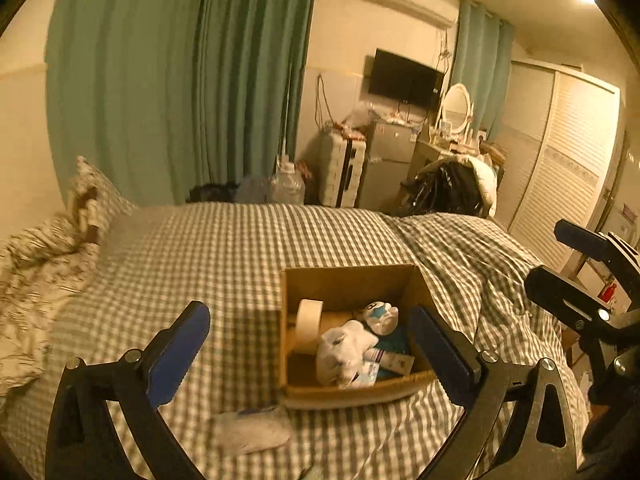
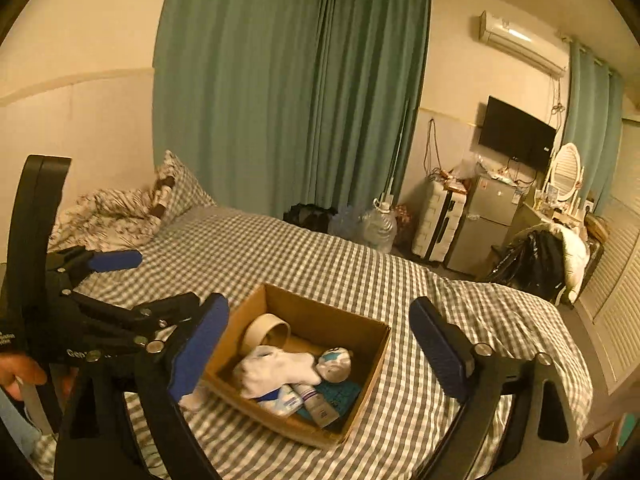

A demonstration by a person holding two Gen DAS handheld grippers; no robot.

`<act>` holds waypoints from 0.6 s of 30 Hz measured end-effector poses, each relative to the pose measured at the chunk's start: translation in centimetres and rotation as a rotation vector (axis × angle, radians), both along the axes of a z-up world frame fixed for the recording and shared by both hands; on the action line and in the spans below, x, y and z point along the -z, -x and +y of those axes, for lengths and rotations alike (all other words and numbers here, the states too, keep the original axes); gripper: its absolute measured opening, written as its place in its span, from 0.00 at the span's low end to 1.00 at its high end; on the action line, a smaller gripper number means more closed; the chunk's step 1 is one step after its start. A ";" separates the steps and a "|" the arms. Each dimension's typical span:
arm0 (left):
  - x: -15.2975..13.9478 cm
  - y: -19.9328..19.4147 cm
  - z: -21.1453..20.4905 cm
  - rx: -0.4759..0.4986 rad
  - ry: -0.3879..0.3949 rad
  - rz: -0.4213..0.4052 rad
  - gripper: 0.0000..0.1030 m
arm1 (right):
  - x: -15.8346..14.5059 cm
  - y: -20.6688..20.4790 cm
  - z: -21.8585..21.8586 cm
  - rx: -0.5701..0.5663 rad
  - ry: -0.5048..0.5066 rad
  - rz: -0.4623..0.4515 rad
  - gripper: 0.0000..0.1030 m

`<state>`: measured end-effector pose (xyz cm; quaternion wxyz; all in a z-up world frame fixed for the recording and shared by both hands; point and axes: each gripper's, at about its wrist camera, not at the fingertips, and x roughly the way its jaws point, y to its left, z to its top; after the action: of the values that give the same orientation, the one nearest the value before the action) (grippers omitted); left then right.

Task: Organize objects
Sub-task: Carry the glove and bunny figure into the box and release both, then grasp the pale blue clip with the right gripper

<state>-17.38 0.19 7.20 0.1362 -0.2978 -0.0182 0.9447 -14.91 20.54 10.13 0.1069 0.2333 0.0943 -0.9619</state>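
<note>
An open cardboard box (image 1: 348, 284) (image 2: 320, 316) sits on the checked bed. It holds a tape roll (image 1: 308, 324) (image 2: 266, 330), a white sock (image 1: 340, 350) (image 2: 276, 370), a small white and blue plush (image 1: 378, 316) (image 2: 336, 364), a tube (image 2: 316, 400) and a teal item (image 2: 340, 394). A white packet (image 1: 252, 430) lies on the bed in front of the box. My left gripper (image 1: 312, 352) is open and empty above the box's near side. My right gripper (image 2: 320, 344) is open and empty over the box. The left gripper also shows in the right wrist view (image 2: 116, 280).
A rumpled quilt and pillow (image 2: 120, 208) lie at the head of the bed. Beyond the bed stand green curtains (image 2: 288, 92), a water jug (image 2: 380, 224), a small fridge (image 2: 488, 216), a dressing table with a mirror (image 2: 566, 172) and a louvred wardrobe (image 1: 560, 168).
</note>
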 end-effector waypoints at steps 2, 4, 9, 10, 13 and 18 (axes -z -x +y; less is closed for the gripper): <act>-0.4 -2.0 -1.6 0.002 0.004 0.018 1.00 | -0.4 -1.9 -0.7 -0.001 0.000 0.006 1.00; -0.5 -4.1 -3.3 -0.017 0.014 0.034 1.00 | -0.3 -3.8 -1.6 0.000 0.001 0.002 1.00; 1.9 -8.4 -7.2 -0.120 0.025 0.028 1.00 | 2.4 -7.1 -4.1 -0.001 -0.009 -0.041 1.00; 2.9 -9.0 -7.7 -0.120 0.021 0.008 1.00 | 3.1 -7.7 -4.7 0.003 -0.011 -0.051 1.00; 6.3 -10.1 -8.3 -0.146 0.017 -0.029 1.00 | 6.8 -8.6 -6.1 0.007 -0.018 -0.103 1.00; 12.5 -10.7 -7.3 -0.182 0.113 -0.088 1.00 | 14.8 -8.1 -8.3 0.047 -0.040 -0.236 1.00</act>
<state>-6.64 -7.12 -5.30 0.0319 -0.3431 0.0022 0.9387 -6.77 12.26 -4.72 0.0897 0.3493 0.0947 -0.9279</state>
